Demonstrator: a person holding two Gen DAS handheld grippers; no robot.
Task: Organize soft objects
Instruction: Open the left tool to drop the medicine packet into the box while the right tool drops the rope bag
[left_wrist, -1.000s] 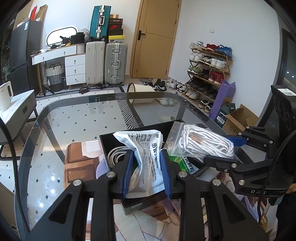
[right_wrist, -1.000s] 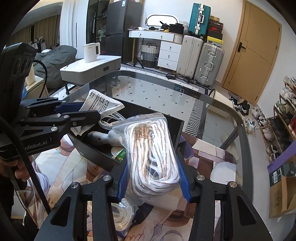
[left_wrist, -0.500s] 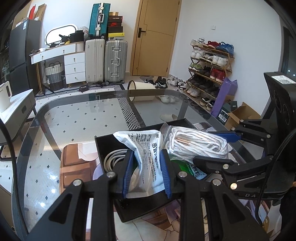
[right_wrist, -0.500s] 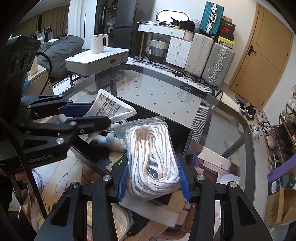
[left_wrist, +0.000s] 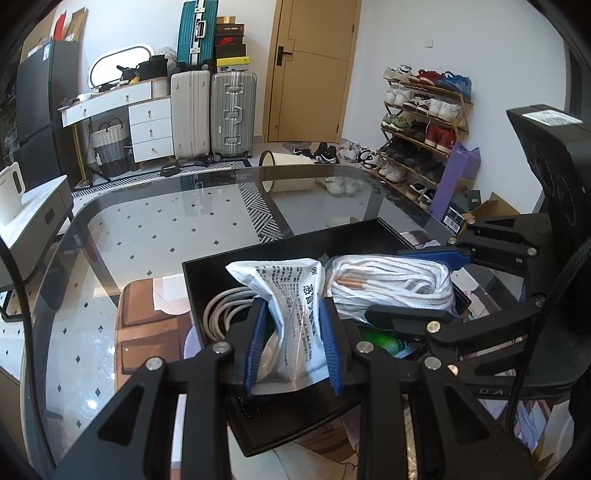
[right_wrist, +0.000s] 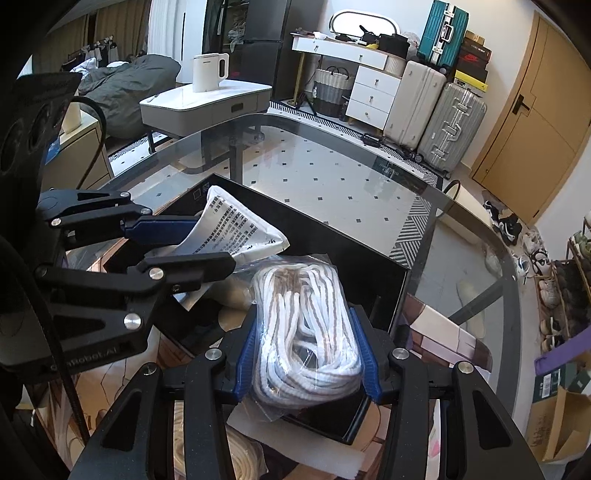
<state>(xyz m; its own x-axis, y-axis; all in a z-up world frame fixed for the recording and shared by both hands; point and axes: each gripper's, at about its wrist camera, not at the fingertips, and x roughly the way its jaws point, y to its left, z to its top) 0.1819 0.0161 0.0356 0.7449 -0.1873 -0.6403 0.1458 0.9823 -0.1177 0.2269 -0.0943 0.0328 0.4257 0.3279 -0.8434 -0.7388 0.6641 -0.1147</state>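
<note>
Gripping tight, the left gripper has its blue pads pinched on a white printed pouch, the pouch standing upright between the fingers above the black bin. Over on the other side, the right gripper is clamped on a clear bag of white rope, the bag bulging out between its pads and hanging over the bin's near corner. From the left camera, pouch and rope bag sit side by side, nearly touching, both above the open bin. Down inside the bin lies a grey coiled cable at the left wall, and something green peeks out beneath the right gripper's finger. The bin rests on a printed mat laid over the glass table. Below the right gripper, another coil of pale cord lies on the mat, outside the bin.
</note>
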